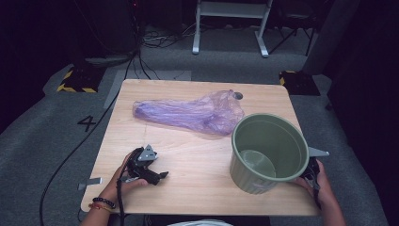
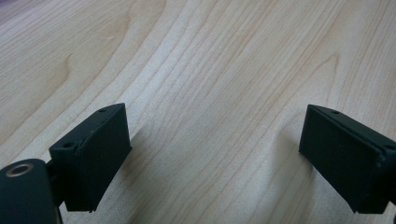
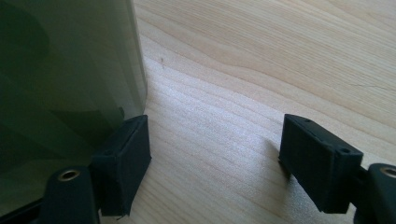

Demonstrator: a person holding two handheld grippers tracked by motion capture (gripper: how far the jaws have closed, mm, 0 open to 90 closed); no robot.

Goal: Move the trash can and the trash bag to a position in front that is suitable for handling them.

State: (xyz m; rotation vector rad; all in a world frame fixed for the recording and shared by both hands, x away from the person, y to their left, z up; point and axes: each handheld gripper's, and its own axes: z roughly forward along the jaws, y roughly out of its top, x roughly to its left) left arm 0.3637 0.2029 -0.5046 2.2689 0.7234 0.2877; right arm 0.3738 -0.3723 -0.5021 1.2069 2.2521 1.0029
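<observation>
Where the bin (image 1: 266,153) stands, right tongs (image 3: 215,154) lie half hidden.

Grey carpet floor (image 1: 47,122), white frame legs (image 1: 230,23), cables (image 1: 155,40), dark surroundings, floor marking "4" (image 1: 87,123).

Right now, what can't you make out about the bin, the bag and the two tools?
- High view: the right tool is mostly hidden behind the green bin.
- Right tool view: the bin is cut off by the left and top edges.
- High view: whatever the purple bag holds is too blurred to tell.
- High view: the left tool is too small to show its opening.
</observation>
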